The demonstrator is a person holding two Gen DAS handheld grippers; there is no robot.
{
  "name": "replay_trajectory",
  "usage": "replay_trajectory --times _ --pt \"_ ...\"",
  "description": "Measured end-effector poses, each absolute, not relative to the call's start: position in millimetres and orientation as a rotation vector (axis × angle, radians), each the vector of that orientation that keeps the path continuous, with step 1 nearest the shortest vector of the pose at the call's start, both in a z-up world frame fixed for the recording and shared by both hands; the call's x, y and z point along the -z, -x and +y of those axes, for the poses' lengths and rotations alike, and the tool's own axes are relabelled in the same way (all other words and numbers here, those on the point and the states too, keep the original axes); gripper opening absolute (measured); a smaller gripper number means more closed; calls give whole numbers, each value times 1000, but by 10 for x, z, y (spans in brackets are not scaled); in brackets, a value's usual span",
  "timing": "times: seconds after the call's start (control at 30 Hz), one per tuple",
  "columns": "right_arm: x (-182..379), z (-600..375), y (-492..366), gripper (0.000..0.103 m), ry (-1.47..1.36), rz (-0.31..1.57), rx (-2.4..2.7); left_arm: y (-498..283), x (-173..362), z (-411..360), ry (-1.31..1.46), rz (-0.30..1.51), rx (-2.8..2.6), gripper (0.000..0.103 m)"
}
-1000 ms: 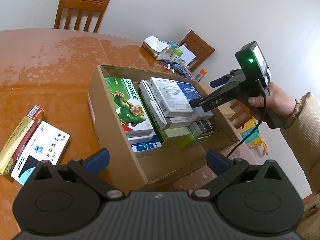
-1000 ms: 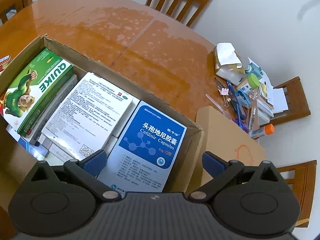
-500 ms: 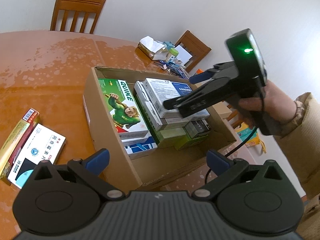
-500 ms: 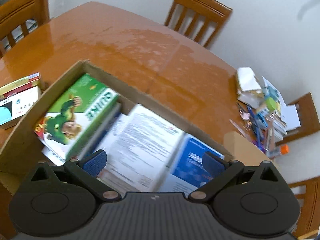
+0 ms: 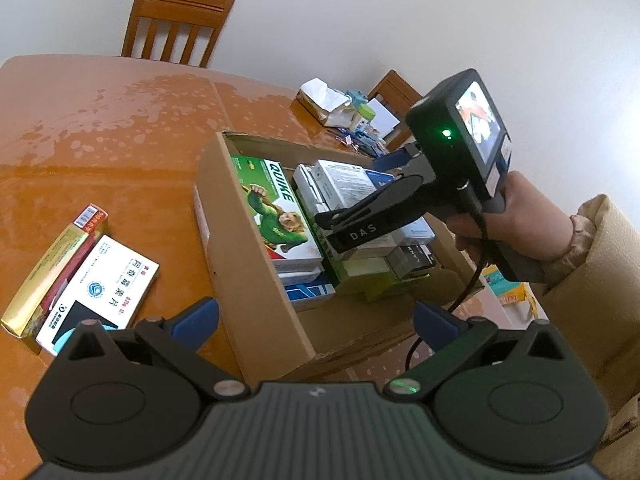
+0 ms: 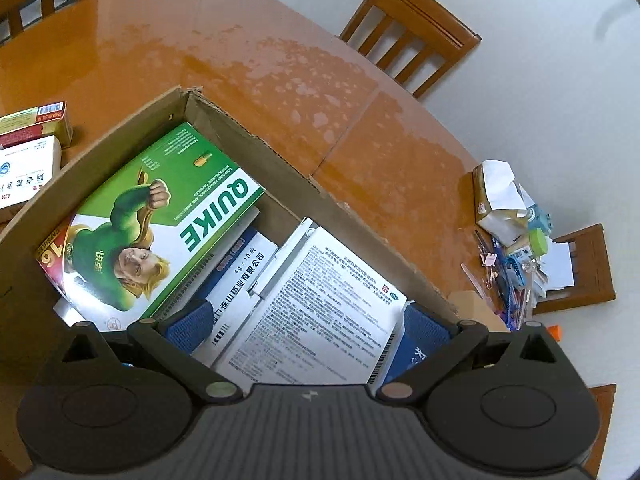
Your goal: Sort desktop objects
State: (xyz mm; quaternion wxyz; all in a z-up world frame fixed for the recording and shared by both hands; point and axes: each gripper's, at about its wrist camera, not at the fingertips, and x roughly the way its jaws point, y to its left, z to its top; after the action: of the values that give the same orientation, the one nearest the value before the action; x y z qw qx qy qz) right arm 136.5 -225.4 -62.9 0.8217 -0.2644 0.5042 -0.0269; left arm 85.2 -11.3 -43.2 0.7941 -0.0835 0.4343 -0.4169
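- The carton (image 5: 256,280) sits on the table (image 5: 100,140), packed with medicine boxes
- The green box (image 6: 160,224) lies flat against the carton's left wall; the white box (image 6: 320,312) lies beside it, on top of other boxes
- The right gripper (image 6: 306,320) hangs low over the white box, fingers (image 6: 188,324) wide apart with nothing between them but that box's top face
- A hand (image 5: 516,220) in a tan sleeve (image 5: 600,272) holds that gripper over the carton
- The left gripper (image 5: 316,316) hovers near the carton's front wall, fingers (image 5: 196,316) spread and empty
- Two boxes remain outside, left of the carton: a gold box (image 5: 52,264) and a blue-logo box (image 5: 100,288), touching side by side
- Clutter (image 6: 516,240) lies at the table's far edge
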Motion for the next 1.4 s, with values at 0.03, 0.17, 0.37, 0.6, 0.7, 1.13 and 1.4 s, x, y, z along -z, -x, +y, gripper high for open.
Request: replay_trajectory --times 0.03,0.17,0.37,0.6,0.7,1.13,1.4 --pt "606 -2245 -1360 103 559 1066 62 -854 431 -109 180 932 897 103" --pt "436 -2225 -1303 103 449 1051 4 -852 431 -106 178 929 905 103" --pt "416 -1967 -1087 103 486 1066 -179 -858 434 -92 178 928 910 103" --pt "649 -1710 -1052 103 671 1057 -276 -844 443 -73 172 933 913 103" --pt "723 -1581 -1020 103 812 1017 -329 -848 462 -50 176 940 904 103" --pt "956 -1534 -1200 103 874 1037 -387 -911 506 31 206 947 874 103" --pt "920 -1694 -1237 103 754 1081 -350 -952 513 1 204 944 884 103"
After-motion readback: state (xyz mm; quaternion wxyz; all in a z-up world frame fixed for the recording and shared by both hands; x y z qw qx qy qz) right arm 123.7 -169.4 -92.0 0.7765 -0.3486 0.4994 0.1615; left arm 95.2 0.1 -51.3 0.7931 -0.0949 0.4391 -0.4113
